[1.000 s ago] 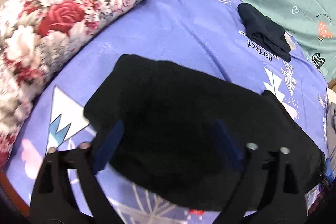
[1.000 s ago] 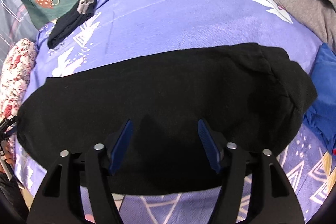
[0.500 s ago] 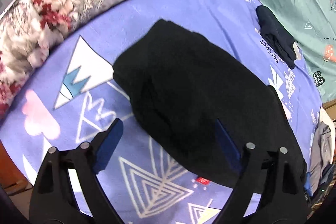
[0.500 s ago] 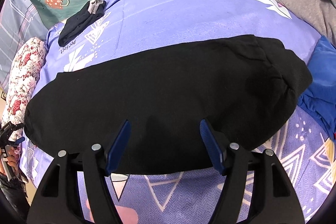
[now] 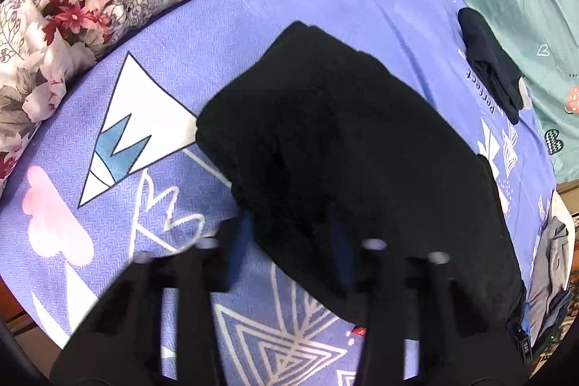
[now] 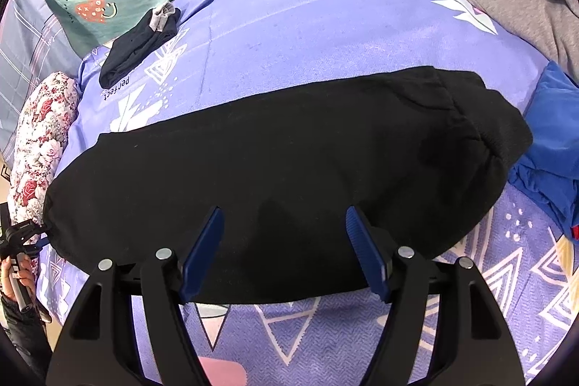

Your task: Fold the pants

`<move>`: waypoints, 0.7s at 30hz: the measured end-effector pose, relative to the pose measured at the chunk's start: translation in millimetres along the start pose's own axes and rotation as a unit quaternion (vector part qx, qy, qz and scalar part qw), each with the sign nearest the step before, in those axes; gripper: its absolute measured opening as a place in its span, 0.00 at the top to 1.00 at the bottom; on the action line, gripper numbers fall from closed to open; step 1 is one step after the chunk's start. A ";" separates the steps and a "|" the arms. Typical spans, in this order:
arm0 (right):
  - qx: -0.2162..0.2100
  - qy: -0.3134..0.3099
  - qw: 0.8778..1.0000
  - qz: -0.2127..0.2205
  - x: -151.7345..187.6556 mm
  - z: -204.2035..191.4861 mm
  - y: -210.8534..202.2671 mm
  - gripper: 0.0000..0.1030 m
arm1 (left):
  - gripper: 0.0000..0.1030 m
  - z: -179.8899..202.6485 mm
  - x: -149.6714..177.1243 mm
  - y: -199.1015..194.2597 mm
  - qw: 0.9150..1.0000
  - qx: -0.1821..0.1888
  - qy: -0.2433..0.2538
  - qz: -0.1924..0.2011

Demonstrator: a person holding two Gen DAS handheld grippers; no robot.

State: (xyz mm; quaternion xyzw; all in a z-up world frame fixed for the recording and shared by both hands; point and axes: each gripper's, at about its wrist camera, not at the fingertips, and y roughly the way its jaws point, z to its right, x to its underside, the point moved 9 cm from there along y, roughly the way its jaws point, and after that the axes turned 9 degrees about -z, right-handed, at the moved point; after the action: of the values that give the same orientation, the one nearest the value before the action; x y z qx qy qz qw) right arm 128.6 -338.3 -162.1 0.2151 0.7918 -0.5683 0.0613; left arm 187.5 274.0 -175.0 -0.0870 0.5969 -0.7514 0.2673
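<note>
Since half a second ago the left gripper (image 5: pixel 289 241) has dropped toward the near end of the pants (image 5: pixel 343 151), and its blurred fingers now straddle that end's edge; the right view has hardly changed.

Left side: the jaws look narrower than before, but blur hides whether they have closed on cloth, so I cannot tell. Ahead of it the pants lie as one long black band on the bed (image 5: pixel 217 42), one leg seemingly stacked on the other. So the lengthwise fold looks done; the crosswise folds appear still to come.

Right side: the right gripper (image 6: pixel 284 234) hangs wide open over the pants' near edge, holding nothing. The fabric looks thick, soft and matte, with a gathered waistband to that gripper's far right, touching a blue cloth (image 6: pixel 542 147).
</note>
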 end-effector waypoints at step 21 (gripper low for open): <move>0.004 0.000 1.000 -0.010 -1.7 2.8 8.2 0.30 | 0.86 -13.9 0.7 -9.8 0.992 -0.122 0.027 0.030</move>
State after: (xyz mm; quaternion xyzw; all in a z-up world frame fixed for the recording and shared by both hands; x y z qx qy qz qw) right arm 133.1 -339.2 -169.7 0.2077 0.7917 -0.5720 0.0545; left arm 177.7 286.9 -169.7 -0.0806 0.6937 -0.6664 0.2611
